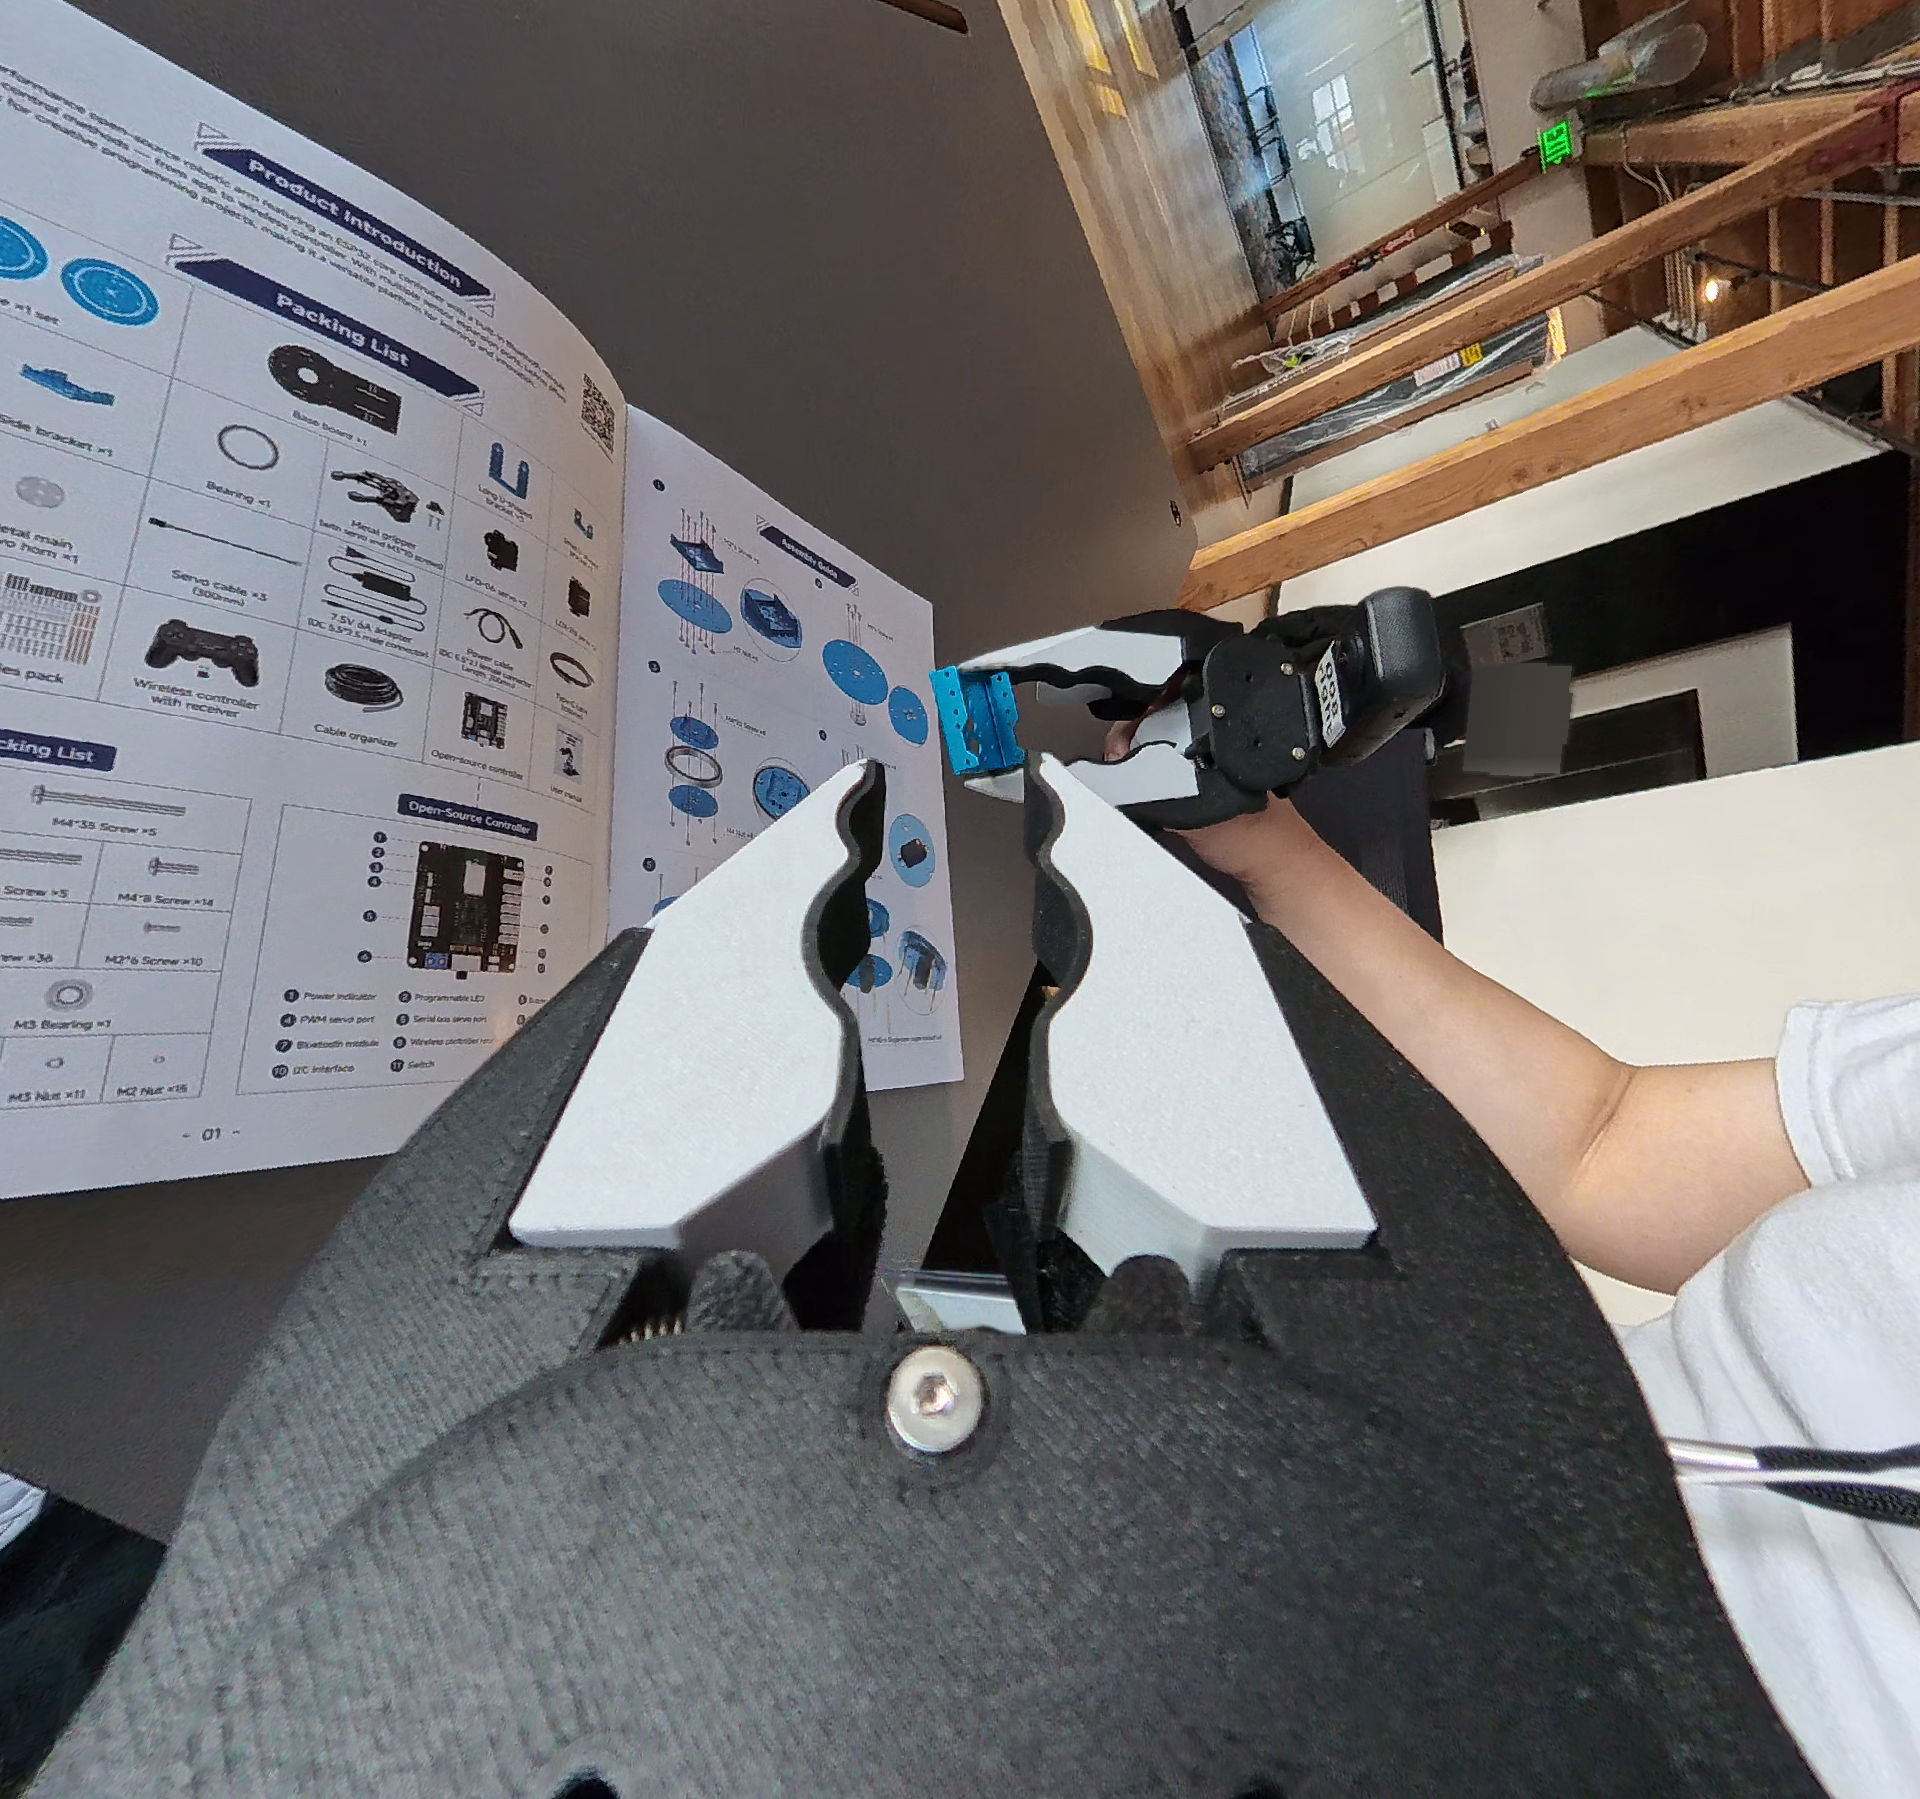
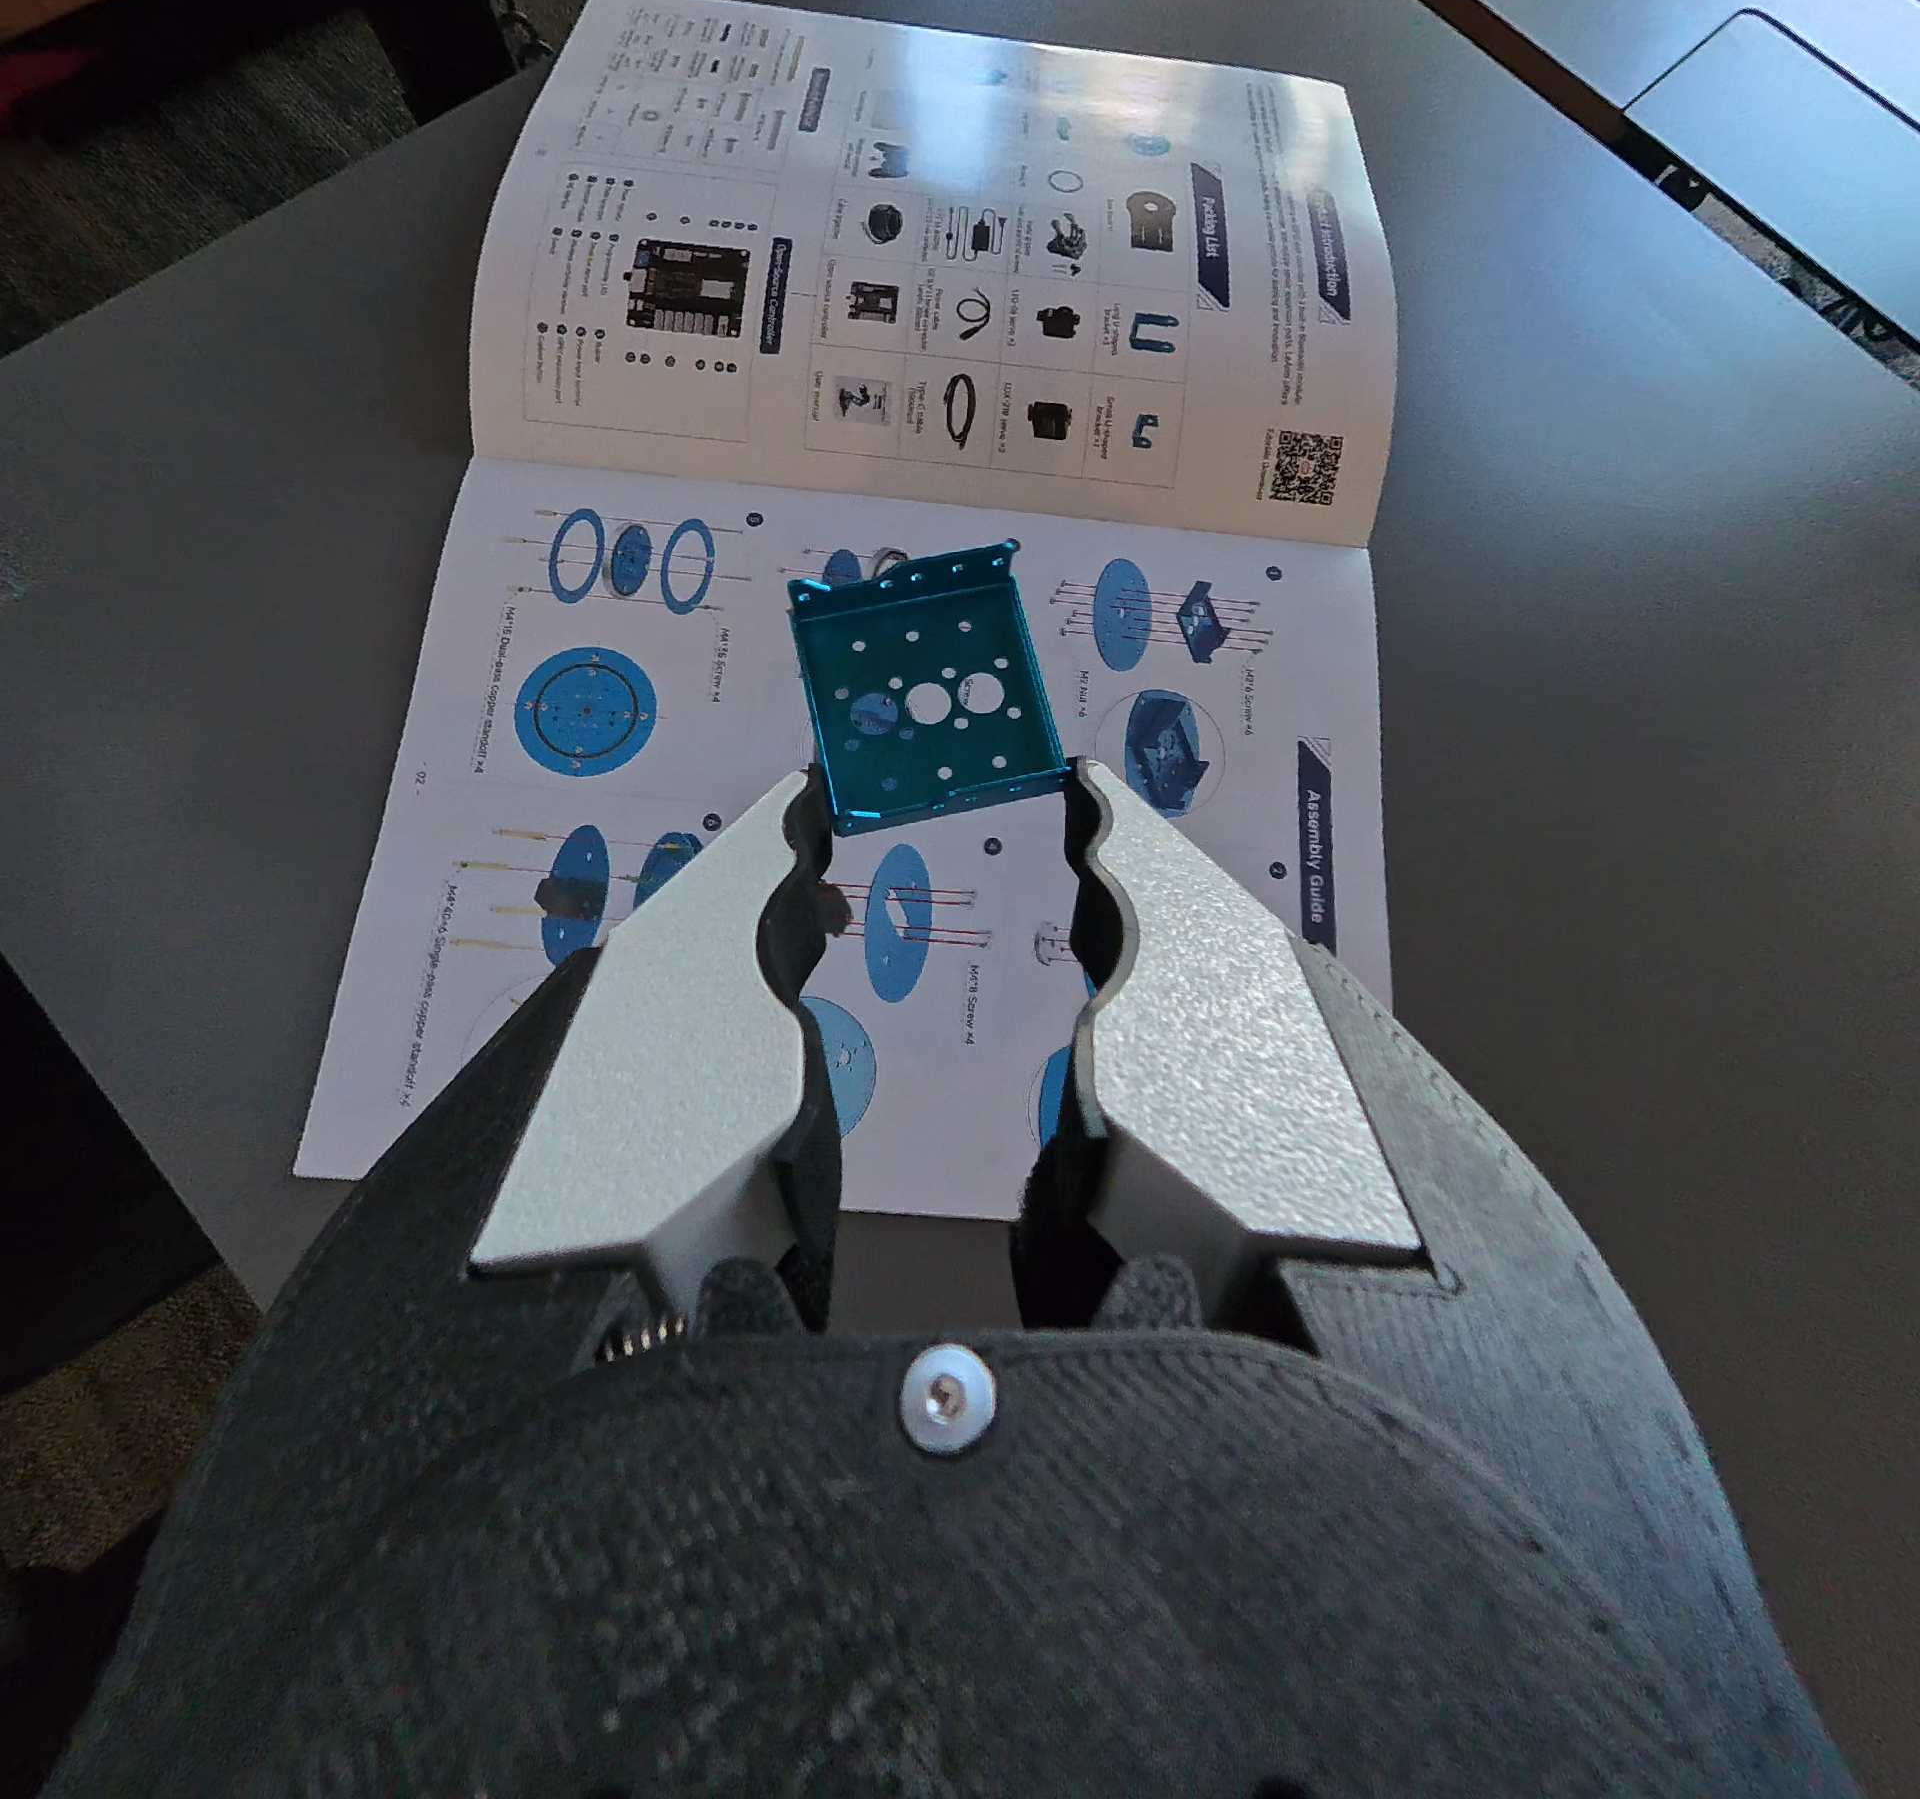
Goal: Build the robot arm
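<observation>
Right tool [image 2: 940, 793] clamping a blue bracket [image 2: 925, 695] at its near end, one fingertip on each side wall, holding it tilted above the open booklet [image 2: 1039, 315]. Bracket showing a flat perforated plate with round holes and raised edges, off the paper. Booklet lying spread on the grey worktop [image 2: 1610, 606], pages full of diagrams, fold running across under the bracket. Left tool [image 1: 956, 773] hanging apart, nothing between its white fingers [image 1: 727, 1001], pointing toward the same bracket [image 1: 977, 721] and near it, not touching. Seen from there, right tool [image 1: 987, 721] gripping the bracket sideways, with a bare forearm [image 1: 1455, 1053] behind it.
</observation>
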A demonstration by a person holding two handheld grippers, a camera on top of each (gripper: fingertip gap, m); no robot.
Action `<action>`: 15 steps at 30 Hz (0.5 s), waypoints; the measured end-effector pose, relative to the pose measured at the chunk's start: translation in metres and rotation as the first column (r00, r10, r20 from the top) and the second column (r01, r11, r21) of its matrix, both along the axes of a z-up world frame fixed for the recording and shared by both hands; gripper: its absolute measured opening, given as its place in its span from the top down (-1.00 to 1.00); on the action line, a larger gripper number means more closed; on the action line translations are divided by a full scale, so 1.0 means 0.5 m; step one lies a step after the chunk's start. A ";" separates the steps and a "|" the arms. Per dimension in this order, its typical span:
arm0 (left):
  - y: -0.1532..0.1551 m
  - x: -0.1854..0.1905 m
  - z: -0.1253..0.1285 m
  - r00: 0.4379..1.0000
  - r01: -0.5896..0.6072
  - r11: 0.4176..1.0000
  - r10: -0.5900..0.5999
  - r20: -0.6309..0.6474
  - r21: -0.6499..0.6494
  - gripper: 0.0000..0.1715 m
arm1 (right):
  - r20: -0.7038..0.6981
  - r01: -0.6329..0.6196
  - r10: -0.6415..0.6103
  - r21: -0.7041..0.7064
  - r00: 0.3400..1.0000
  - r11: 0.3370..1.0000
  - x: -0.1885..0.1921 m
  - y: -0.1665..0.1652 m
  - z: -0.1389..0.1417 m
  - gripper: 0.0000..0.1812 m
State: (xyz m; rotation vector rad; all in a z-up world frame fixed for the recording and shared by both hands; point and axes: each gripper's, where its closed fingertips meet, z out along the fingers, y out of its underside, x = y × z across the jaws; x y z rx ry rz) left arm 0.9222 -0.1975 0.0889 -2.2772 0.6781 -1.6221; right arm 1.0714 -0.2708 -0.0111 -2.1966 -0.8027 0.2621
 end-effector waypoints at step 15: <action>-0.014 -0.033 -0.002 0.999 -0.046 0.999 0.046 0.000 0.010 0.71 | -0.005 -0.033 0.033 -0.001 0.999 0.999 -0.022 0.003 0.003 0.51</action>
